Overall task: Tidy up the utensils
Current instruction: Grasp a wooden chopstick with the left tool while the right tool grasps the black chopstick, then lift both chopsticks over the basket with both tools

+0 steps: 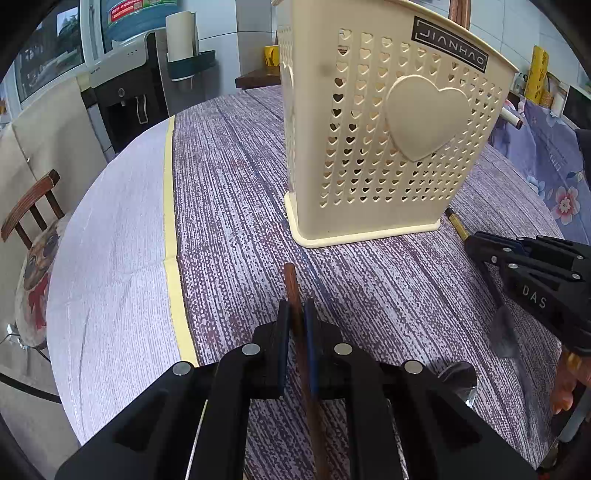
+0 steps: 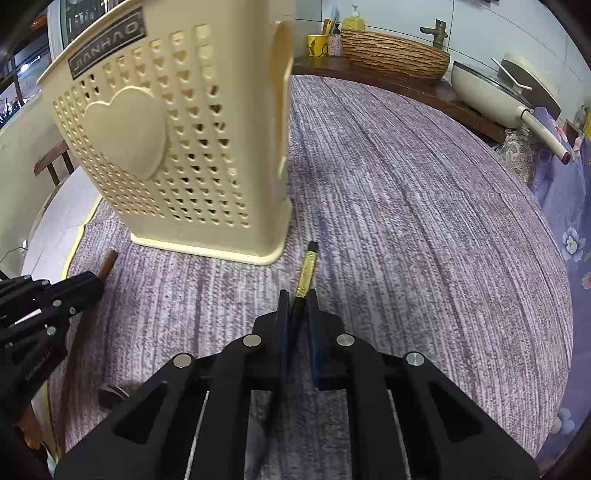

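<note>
1. Black left tongs (image 1: pixel 296 310) are clamping a slim brown wooden utensil handle (image 1: pixel 291 284), whose tip is pointing toward the holder.
2. Black right tongs (image 2: pixel 297 301) are pinching a thin black utensil handle with a gold band (image 2: pixel 306 273); it is lying on the worktop just beside the holder's base corner. In the left wrist view these tongs are showing the white letters "DAS" on their body.
3. Standing upright on the purple-and-white woven cloth of the round worktop (image 2: pixel 424 221), a cream plastic utensil holder pierced with heart-shaped holes (image 1: pixel 373 158) is carrying a raised heart and a black label reading "JIANHAO". Brown handles are sticking up out of its top.
4. Behind the worktop, a blue water bottle with a red label (image 1: pixel 136 16) is sitting on a dispenser; its print is too small to read.
</note>
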A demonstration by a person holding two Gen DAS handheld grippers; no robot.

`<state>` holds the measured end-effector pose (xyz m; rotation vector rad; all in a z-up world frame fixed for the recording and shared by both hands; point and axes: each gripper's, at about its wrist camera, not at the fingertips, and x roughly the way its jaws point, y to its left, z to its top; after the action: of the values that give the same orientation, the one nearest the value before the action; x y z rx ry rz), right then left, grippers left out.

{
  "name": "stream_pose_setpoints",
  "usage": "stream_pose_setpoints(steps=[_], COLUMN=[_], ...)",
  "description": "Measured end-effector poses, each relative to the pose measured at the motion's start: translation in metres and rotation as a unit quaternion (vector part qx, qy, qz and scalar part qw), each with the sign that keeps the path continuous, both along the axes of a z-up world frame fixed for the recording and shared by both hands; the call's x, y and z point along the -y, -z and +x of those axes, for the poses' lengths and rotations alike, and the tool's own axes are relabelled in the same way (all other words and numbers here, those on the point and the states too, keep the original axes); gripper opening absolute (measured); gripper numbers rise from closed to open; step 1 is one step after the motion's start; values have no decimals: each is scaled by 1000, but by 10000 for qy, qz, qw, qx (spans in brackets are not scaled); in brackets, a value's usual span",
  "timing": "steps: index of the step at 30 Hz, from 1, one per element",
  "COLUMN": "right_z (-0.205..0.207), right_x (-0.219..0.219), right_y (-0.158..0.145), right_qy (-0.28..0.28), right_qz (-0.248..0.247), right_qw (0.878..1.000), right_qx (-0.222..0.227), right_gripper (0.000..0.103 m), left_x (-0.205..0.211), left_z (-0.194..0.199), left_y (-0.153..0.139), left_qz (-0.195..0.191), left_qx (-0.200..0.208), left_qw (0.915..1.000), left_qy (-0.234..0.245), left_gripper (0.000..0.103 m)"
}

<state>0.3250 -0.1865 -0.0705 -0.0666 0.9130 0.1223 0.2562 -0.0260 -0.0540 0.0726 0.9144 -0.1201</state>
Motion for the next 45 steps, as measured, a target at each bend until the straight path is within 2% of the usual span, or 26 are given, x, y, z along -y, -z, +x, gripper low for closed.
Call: stream_pose_setpoints(steps=[4,10,19,25,28,37,45], right_z=[3,9,4,6,6,0,-18], right_x=[13,12,4,21,29,53,63], right_y=[0,1,3,3,-3,-35,-84], right_qy=[87,187,432,565,594,643,579], right_qz=[141,102,77,853,1156,1857,1957], right_qw=[9999,9997,9990,9948,9914,9780,9688], right_qx=[-26,-149,-33,6,177,699,1409], right_gripper=[8,8,8,8,8,8,8], left_x=[1,3,7,7,8,4,-6], left_z=[1,2,9,10,12,5,-6], left_y=[0,0,-1,-2,-3,-35,-75], left_qz=[20,60,117,-30,-162,-550,-904], left_qx=[2,-19,-43,-59,-48,521,1066], left_qw=[10000,10000,9999,10000,9998,9971,9901], left_qy=[-3,-4,-36,-60,-57,-95,-163], left_gripper=[9,9,9,8,8,8,7])
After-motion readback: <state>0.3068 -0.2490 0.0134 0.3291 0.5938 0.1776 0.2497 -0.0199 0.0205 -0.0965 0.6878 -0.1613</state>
